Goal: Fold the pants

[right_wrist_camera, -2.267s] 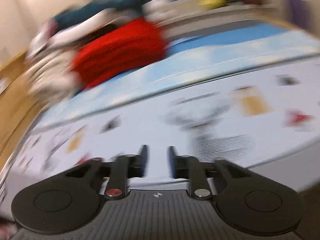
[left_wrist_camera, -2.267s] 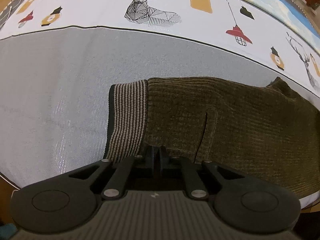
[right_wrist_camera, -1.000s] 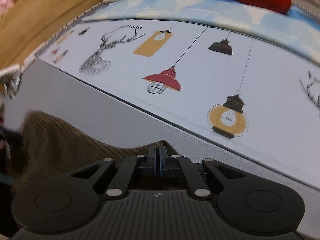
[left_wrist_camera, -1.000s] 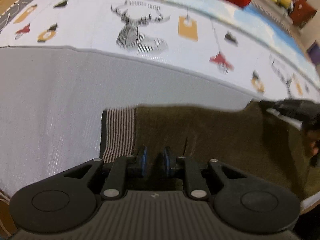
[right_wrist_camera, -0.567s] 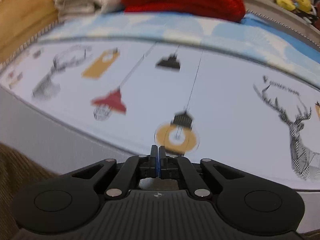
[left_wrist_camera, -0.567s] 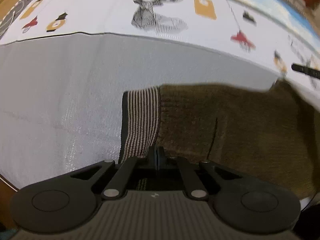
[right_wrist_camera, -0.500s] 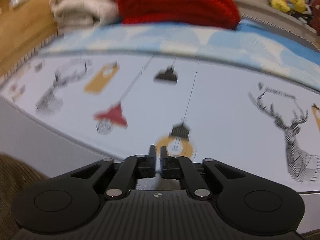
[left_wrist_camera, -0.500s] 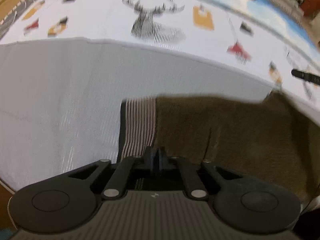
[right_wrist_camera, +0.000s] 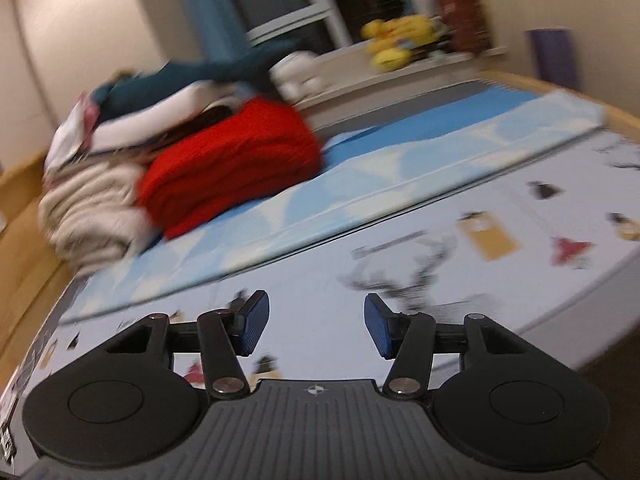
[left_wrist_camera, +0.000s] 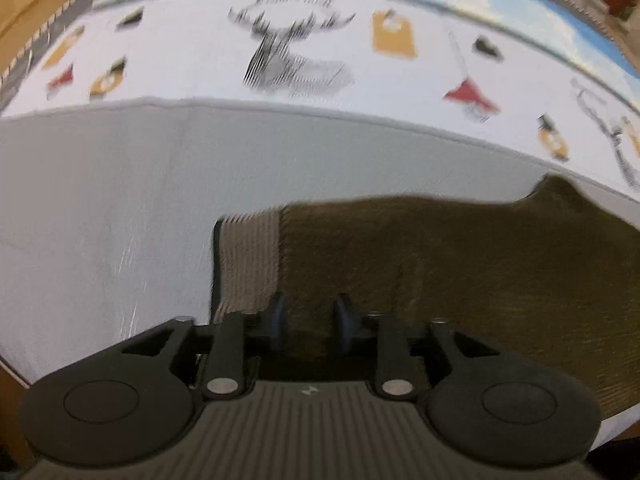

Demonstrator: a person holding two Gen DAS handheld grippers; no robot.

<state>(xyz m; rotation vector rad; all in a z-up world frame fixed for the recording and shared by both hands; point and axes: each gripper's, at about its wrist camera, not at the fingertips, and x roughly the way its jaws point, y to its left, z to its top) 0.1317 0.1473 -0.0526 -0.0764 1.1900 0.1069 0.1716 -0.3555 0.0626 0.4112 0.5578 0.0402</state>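
Olive-brown corduroy pants (left_wrist_camera: 460, 256) lie folded flat on a grey sheet (left_wrist_camera: 100, 208), with the striped beige waistband (left_wrist_camera: 248, 256) at their left end. My left gripper (left_wrist_camera: 307, 326) is open, its blue-padded jaws a little apart just above the pants' near edge beside the waistband. My right gripper (right_wrist_camera: 313, 330) is open wide and empty, raised above the patterned bedspread (right_wrist_camera: 400, 264). The pants do not show in the right wrist view.
A white bedspread (left_wrist_camera: 280, 52) printed with deer and lamps lies beyond the grey sheet. A red folded knit (right_wrist_camera: 232, 168), cream blankets (right_wrist_camera: 88, 208) and a blue plush (right_wrist_camera: 192, 80) are piled at the far end. A shelf with yellow toys (right_wrist_camera: 396, 48) stands behind.
Both grippers have opened and let go of the pants. The left one stays over the waistband end. The right one has swung up and away and now faces the pile.
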